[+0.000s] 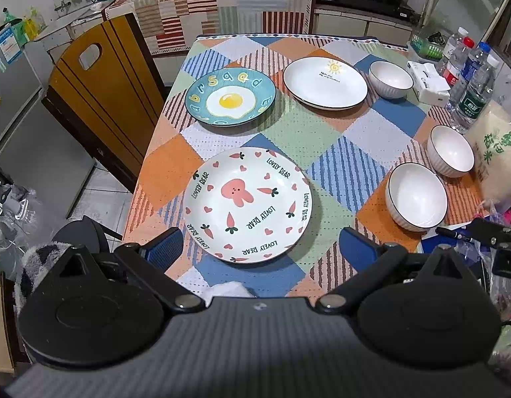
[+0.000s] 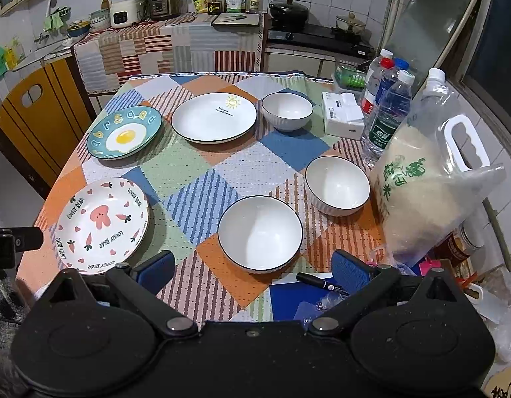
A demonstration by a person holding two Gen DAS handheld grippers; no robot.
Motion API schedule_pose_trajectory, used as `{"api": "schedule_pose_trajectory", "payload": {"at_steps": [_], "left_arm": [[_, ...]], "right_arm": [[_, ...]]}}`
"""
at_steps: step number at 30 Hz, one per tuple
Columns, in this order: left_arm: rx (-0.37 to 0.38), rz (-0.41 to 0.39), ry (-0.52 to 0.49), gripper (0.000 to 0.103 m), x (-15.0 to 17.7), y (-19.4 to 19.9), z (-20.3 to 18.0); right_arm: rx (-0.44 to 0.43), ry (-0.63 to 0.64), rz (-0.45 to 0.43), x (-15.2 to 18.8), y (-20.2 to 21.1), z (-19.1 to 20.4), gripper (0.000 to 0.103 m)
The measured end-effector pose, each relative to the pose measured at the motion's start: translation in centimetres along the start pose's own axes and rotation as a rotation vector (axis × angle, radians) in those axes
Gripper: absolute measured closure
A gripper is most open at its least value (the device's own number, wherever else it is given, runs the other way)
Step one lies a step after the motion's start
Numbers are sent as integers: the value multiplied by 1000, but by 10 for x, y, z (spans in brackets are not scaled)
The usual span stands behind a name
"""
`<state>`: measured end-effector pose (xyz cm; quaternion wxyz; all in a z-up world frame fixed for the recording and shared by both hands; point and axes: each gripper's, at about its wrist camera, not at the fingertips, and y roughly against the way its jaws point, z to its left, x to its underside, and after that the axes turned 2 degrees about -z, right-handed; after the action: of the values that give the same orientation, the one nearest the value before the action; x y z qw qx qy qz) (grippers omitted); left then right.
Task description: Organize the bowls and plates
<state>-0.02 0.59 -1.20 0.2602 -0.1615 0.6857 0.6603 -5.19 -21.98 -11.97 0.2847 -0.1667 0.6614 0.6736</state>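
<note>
- Left wrist view: the left gripper (image 1: 260,243) hangs spread wide and empty over the near table edge, with the rabbit plate (image 1: 247,204) lying flat between its fingers, untouched.
- That plate reads "LOVELY BEAR" round its rim; the egg plate (image 1: 230,97) beyond carries scattered letters.
- Glazed ceramic by the look: stiff, slick, breakable. I'd pinch the raised rim.
- Right wrist view: the right gripper (image 2: 255,270) gapes empty too, just short of the nearest bowl (image 2: 259,232).
- Two more bowls (image 2: 337,185) sit apart; thin walls suit a rim grip.
- The sun plate (image 2: 214,117) has tiny unreadable script.
</note>
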Motion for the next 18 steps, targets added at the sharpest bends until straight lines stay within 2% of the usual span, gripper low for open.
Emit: {"api": "schedule_pose_trajectory", "payload": {"at_steps": [18], "left_arm": [[-4, 4, -22, 1, 3, -1, -2]], "right_arm": [[5, 14, 11, 2, -4, 2, 1]]}}
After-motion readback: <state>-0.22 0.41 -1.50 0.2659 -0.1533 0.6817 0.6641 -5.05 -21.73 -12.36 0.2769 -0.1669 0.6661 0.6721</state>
